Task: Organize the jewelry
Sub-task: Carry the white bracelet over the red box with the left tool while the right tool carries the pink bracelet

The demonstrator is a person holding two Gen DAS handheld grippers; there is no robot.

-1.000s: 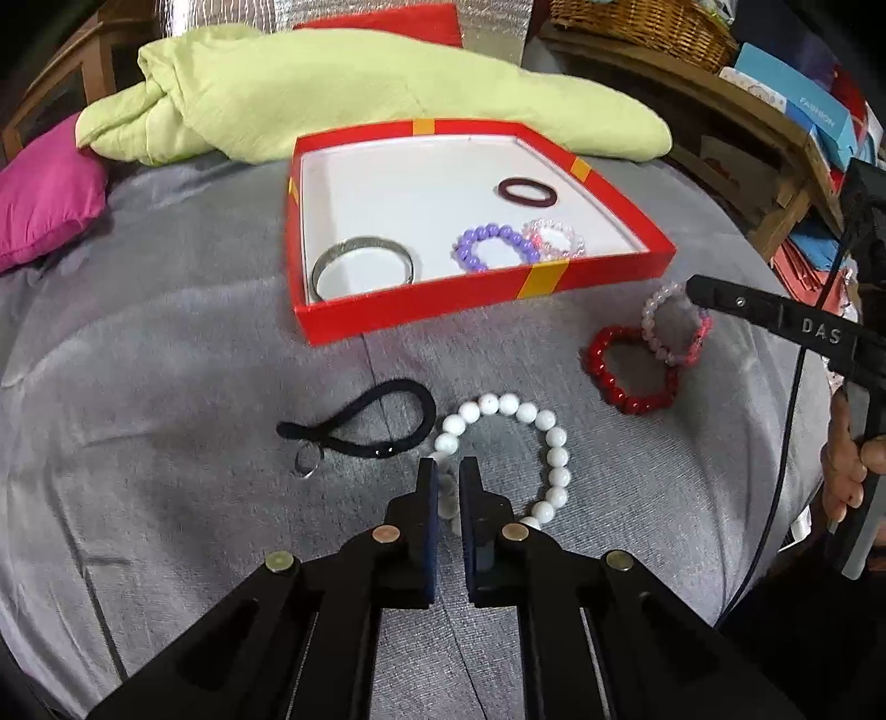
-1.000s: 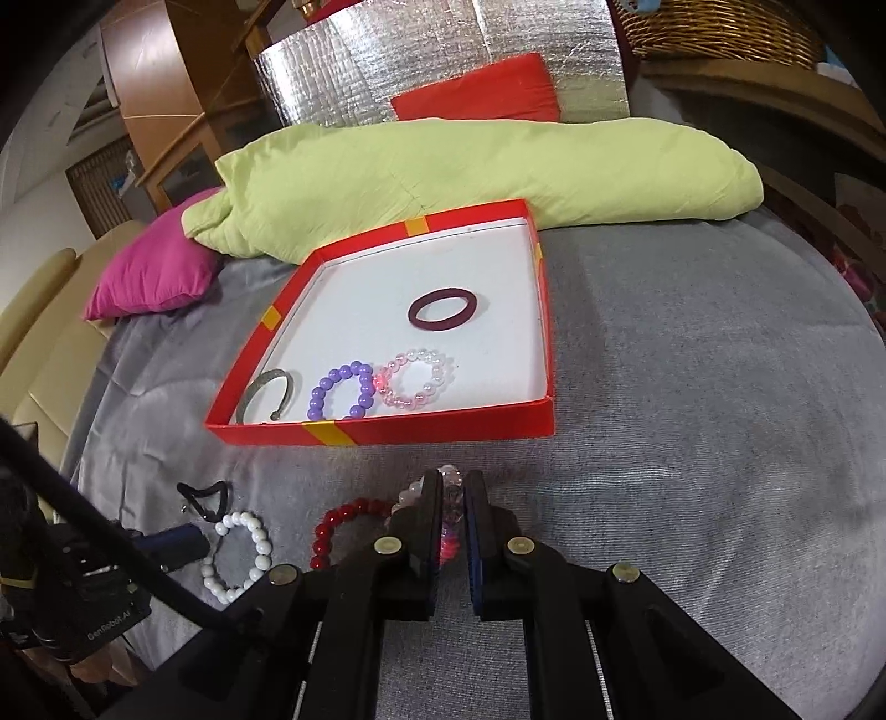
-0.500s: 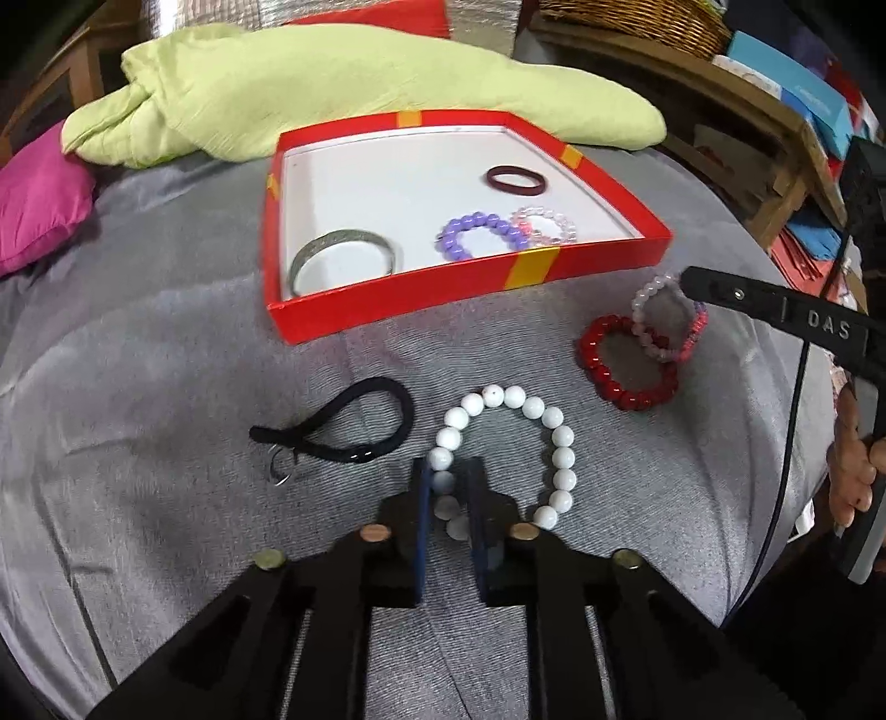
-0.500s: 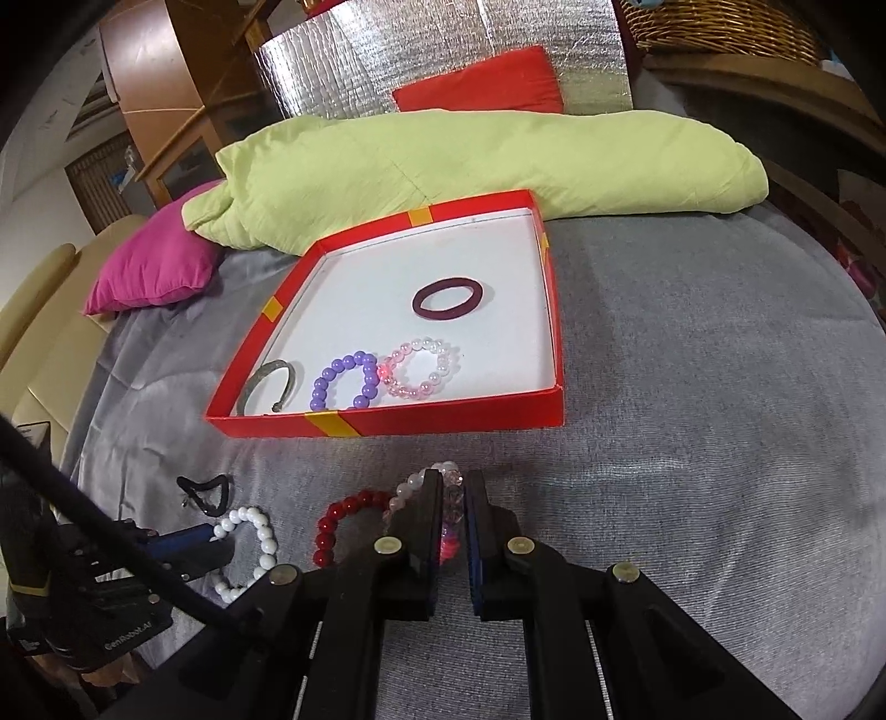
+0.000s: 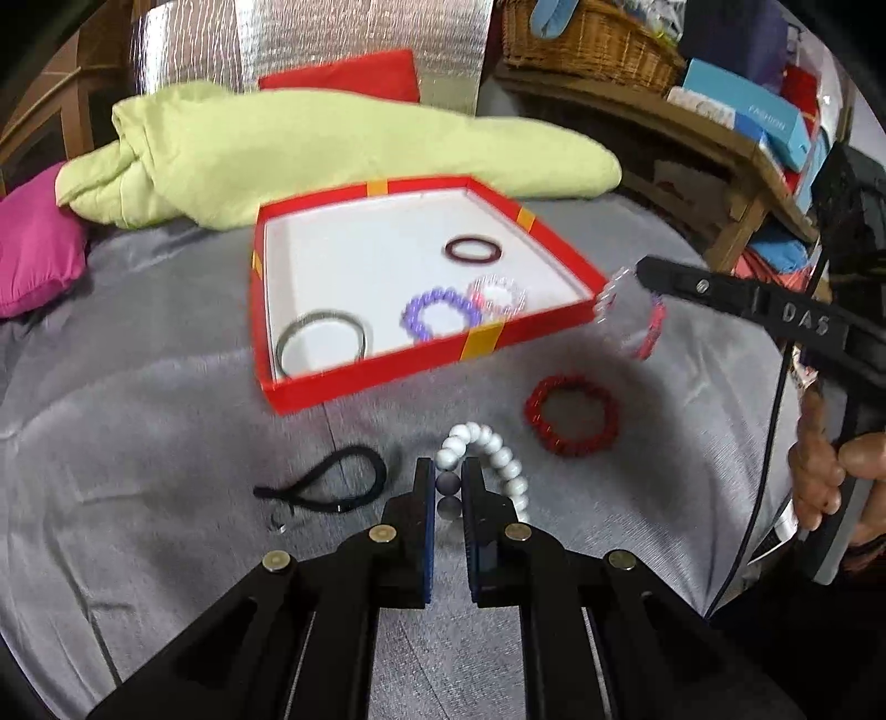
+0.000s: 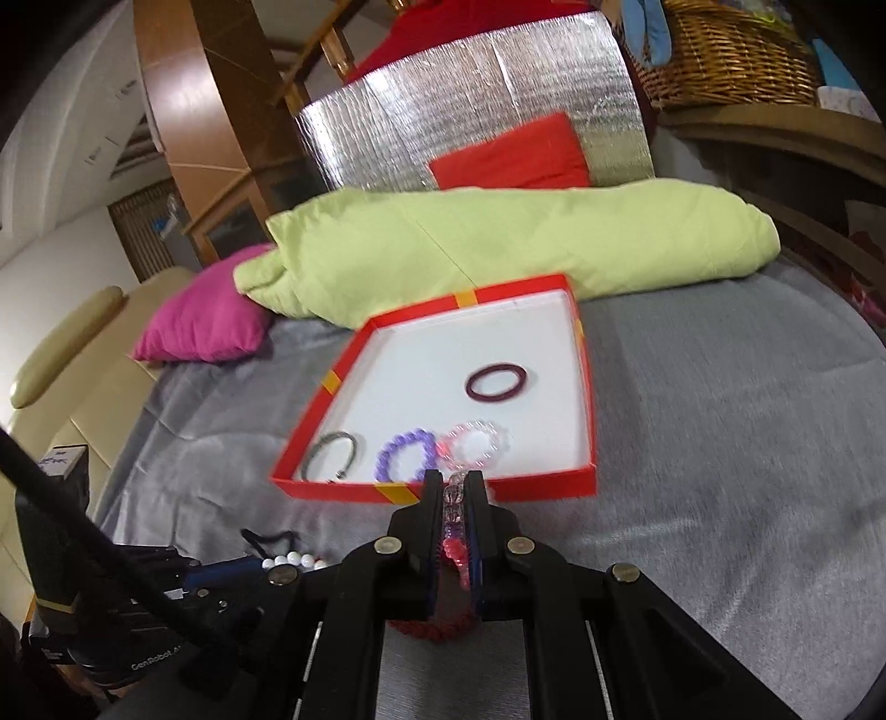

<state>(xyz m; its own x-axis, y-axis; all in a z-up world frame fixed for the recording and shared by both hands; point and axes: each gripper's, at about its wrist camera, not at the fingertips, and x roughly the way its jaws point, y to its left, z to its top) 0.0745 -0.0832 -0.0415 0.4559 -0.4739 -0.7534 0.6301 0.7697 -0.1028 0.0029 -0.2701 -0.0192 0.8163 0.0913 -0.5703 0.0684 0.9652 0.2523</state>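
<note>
My left gripper (image 5: 447, 471) is shut on a white bead bracelet (image 5: 501, 457), which hangs from it just above the grey cover. In the right wrist view my right gripper (image 6: 455, 479) is shut on a clear-and-pink bead bracelet (image 6: 455, 512), raised near the front rim of the red tray (image 6: 531, 483). A red bead bracelet (image 5: 573, 450) and a black cord loop (image 5: 324, 471) lie on the cover. The tray (image 5: 387, 378) holds a silver bangle (image 5: 326, 317), a purple bracelet (image 5: 412, 321), a clear bracelet (image 5: 520, 293) and a maroon ring (image 5: 451, 250).
A yellow-green quilt (image 5: 332, 149) and a pink pillow (image 5: 33, 243) lie behind the tray. A wooden shelf with boxes (image 5: 742, 127) and a wicker basket (image 5: 587, 39) stand at the right. A person's hand (image 5: 825, 471) grips the right tool's handle.
Both grippers have risen with their bracelets. The white bracelet has come off the cover. The clear-and-pink one has left the red bracelet and now hangs closer to the tray.
</note>
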